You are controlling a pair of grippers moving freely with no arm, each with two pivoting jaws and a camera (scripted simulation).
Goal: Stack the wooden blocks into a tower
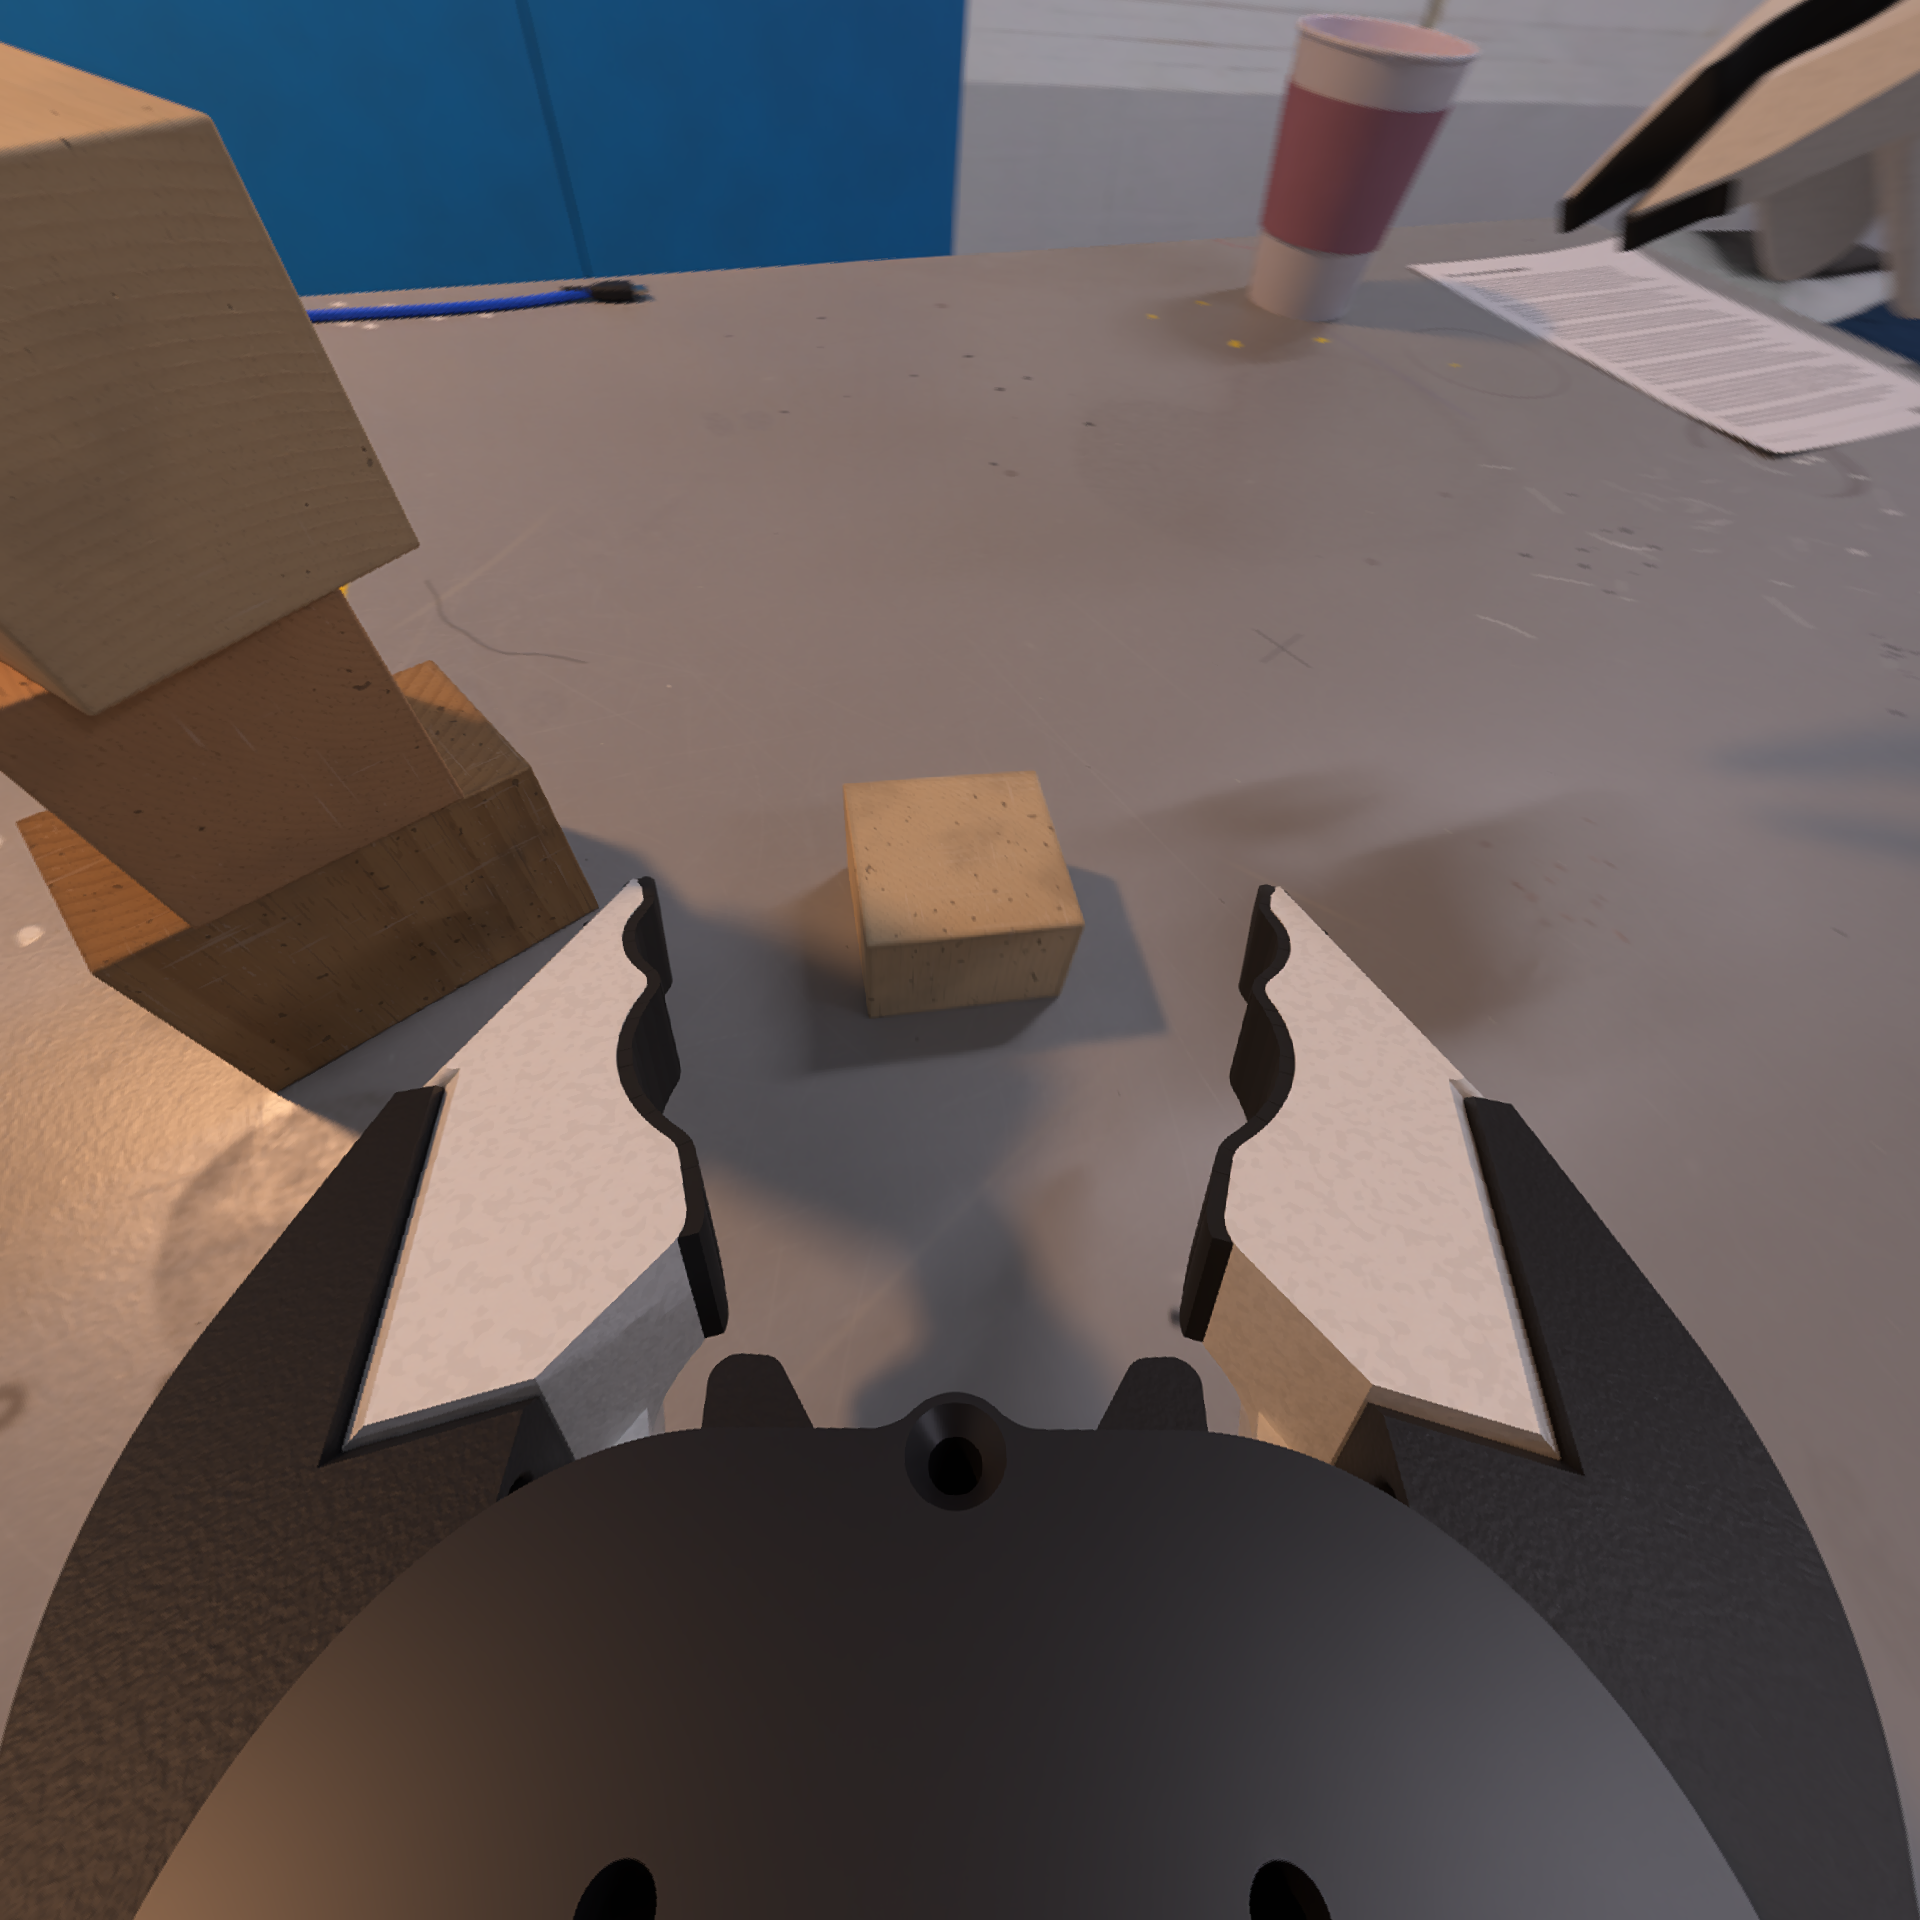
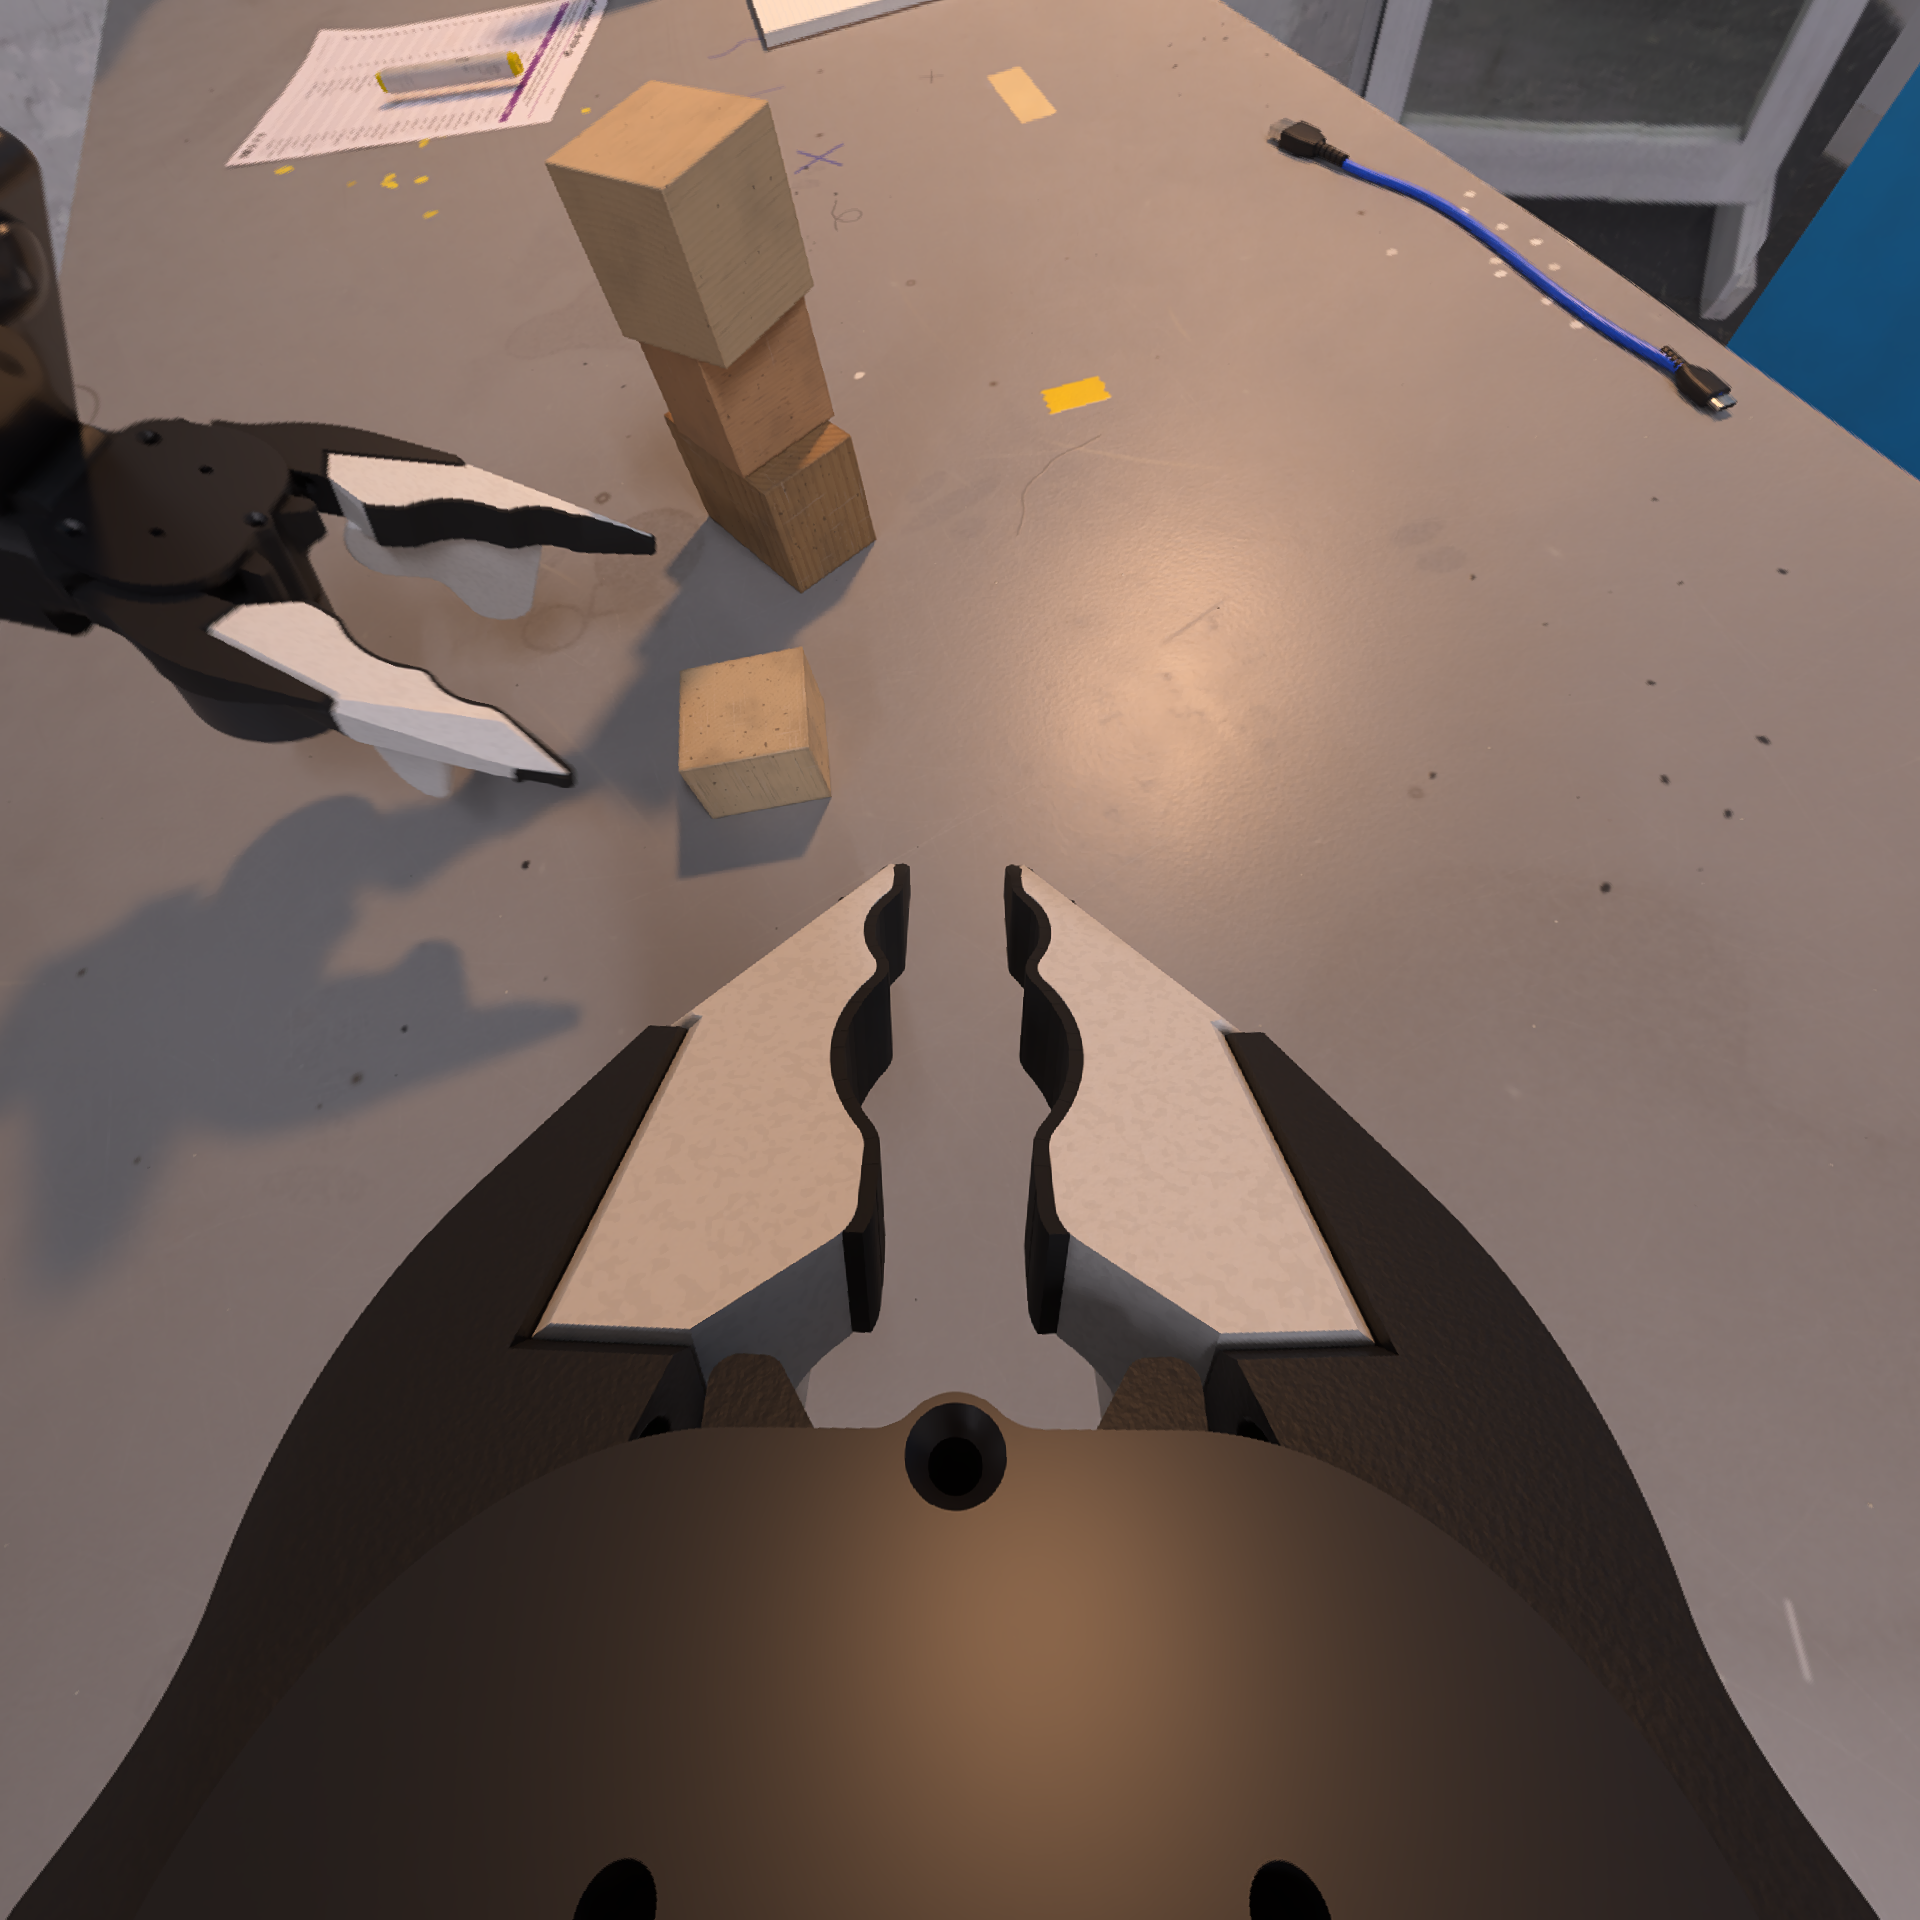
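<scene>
A tower of three wooden blocks (image 1: 229, 748) stands at the left of the left wrist view, its blocks twisted against each other; it also shows in the right wrist view (image 2: 743, 390). A loose wooden block (image 1: 961, 935) lies on the grey table (image 1: 1351, 623) just beyond my left gripper (image 1: 954, 888), which is open, empty and lined up with it. From the right wrist view, the left gripper (image 2: 608, 658) sits left of the loose block (image 2: 753, 727). My right gripper (image 2: 956, 873) is empty, its fingers nearly together, above the table short of that block; it also shows far right (image 1: 1600, 231).
A red and white paper cup (image 1: 1340, 177) and a printed sheet (image 1: 1683, 343) stand at the far right. A blue cable (image 2: 1507, 249) lies near the table's edge. Another sheet with a marker (image 2: 416, 94) lies beyond the tower. Yellow tape (image 2: 1075, 395) marks the table.
</scene>
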